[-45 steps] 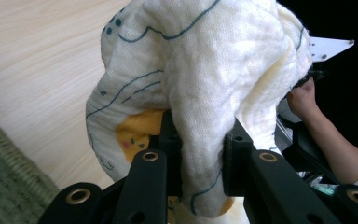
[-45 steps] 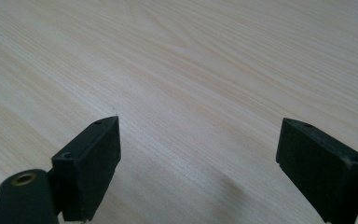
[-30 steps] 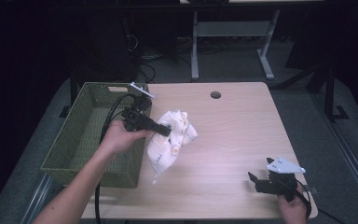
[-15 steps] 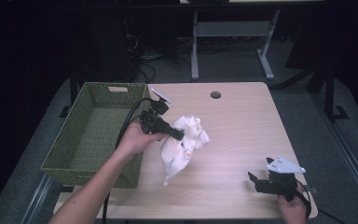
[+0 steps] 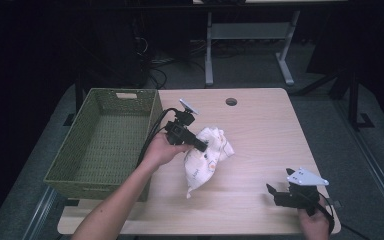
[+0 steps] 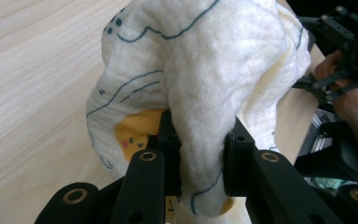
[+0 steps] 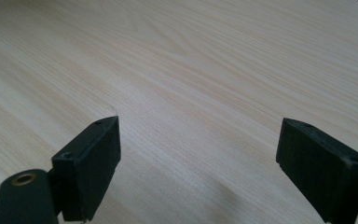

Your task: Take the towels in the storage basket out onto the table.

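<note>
A white cloth (image 5: 206, 159) printed with blue lines and yellow patches lies bunched at the middle of the wooden table (image 5: 260, 130). My left gripper (image 5: 202, 145) is shut on a fold of it; in the left gripper view the black jaws pinch the cloth (image 6: 200, 84) between the pads (image 6: 235, 161). My right gripper (image 5: 279, 192) rests at the table's front right corner with its jaws wide apart. In the right gripper view my right gripper (image 7: 198, 163) has only bare wood between the fingers (image 7: 91, 161).
A green woven basket (image 5: 67, 170) stands at the table's left side, close to my left forearm. A round cable hole (image 5: 231, 102) sits near the far edge. Dark floor and a desk frame (image 5: 250, 35) lie beyond the table.
My left hand has carried the cloth to the right and lower, away from the basket toward the table's middle. The right gripper has stayed where it was.
</note>
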The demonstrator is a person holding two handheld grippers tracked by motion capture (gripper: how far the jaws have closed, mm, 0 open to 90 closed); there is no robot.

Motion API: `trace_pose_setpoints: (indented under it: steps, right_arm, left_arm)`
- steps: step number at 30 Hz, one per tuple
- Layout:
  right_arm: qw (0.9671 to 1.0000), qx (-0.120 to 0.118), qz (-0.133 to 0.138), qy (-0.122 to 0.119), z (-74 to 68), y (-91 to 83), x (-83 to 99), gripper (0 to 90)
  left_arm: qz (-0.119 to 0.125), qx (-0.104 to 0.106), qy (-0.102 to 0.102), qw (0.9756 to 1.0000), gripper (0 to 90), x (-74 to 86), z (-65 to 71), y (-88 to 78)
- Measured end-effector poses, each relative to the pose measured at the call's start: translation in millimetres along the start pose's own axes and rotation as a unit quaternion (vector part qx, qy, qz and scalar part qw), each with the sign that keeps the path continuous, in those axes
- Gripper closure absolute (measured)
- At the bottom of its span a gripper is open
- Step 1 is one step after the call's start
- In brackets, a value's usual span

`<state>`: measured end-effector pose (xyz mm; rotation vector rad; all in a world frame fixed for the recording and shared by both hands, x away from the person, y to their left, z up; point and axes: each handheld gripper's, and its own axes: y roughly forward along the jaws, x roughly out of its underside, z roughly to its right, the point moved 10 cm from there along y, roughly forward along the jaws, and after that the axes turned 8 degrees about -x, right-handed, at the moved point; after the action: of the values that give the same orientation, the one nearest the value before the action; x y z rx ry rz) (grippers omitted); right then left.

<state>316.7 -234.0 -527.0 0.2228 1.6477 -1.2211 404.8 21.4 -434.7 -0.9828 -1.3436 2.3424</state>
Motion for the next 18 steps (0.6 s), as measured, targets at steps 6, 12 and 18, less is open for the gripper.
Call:
trace_pose_setpoints:
  steps: [6,12,18]
  right_arm:
    - [1.0,-0.001,0.002,-0.001,-0.1,-0.5,-0.9,13.3]
    - [1.0,-0.001,0.003,-0.002,-0.6,-0.3,-1.5,13.3]
    - [1.0,-0.001,0.004,-0.002,-1.3,-0.2,-1.8,13.3]
  left_arm:
    - [-0.008,0.0,-0.01,0.9999,72.2,-1.6,1.6,17.0]
    - [-0.027,-0.028,-0.005,0.9992,70.9,3.1,-7.4,35.8]
    - [-0.032,-0.05,-0.011,0.9981,70.8,7.8,-19.5,53.3]
